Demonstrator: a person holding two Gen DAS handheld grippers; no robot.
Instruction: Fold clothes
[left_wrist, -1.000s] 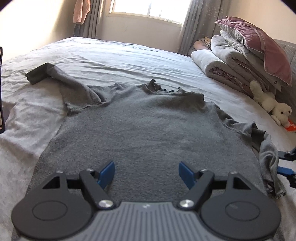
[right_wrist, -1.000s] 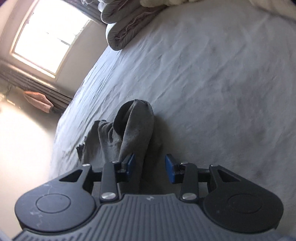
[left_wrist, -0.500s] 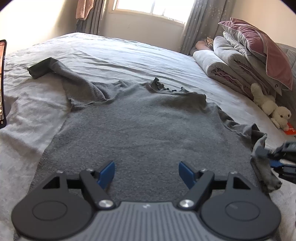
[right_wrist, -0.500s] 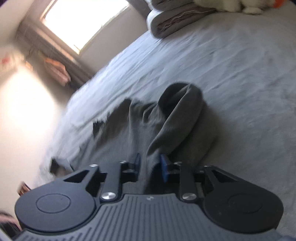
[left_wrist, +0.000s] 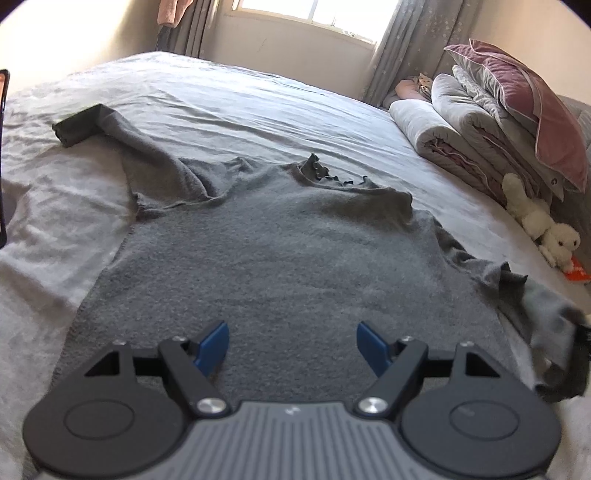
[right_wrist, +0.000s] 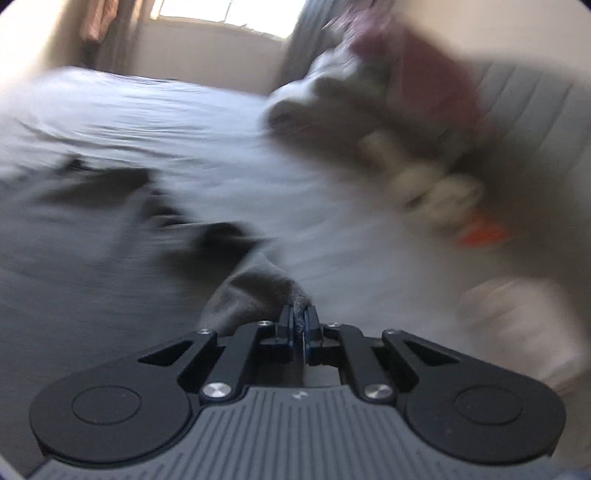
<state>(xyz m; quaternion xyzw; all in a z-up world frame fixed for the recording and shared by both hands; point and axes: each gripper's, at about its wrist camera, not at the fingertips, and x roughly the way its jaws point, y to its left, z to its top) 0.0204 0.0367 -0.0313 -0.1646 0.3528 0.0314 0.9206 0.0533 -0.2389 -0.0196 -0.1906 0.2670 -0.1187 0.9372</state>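
A dark grey long-sleeved sweater (left_wrist: 280, 251) lies flat on the bed, neck away from me. Its left sleeve (left_wrist: 122, 136) stretches out to the far left. Its right sleeve (left_wrist: 543, 314) is bunched at the right edge. My left gripper (left_wrist: 291, 345) is open and empty, hovering over the sweater's hem. My right gripper (right_wrist: 299, 317) is shut on the end of the right sleeve (right_wrist: 255, 291) and lifts it; that view is blurred by motion. The right gripper shows dimly at the right edge of the left wrist view (left_wrist: 580, 343).
The bed (left_wrist: 258, 99) has a grey sheet. Rolled quilts (left_wrist: 454, 129) and a mauve pillow (left_wrist: 528, 107) are stacked at the right, with a white plush toy (left_wrist: 539, 225) and an orange item (left_wrist: 576, 273) below them. A window (left_wrist: 310, 14) is at the back.
My right gripper closed on the right sleeve's end and swung round with it, lifting the sleeve. My left gripper stayed open over the hem, drifting slightly.
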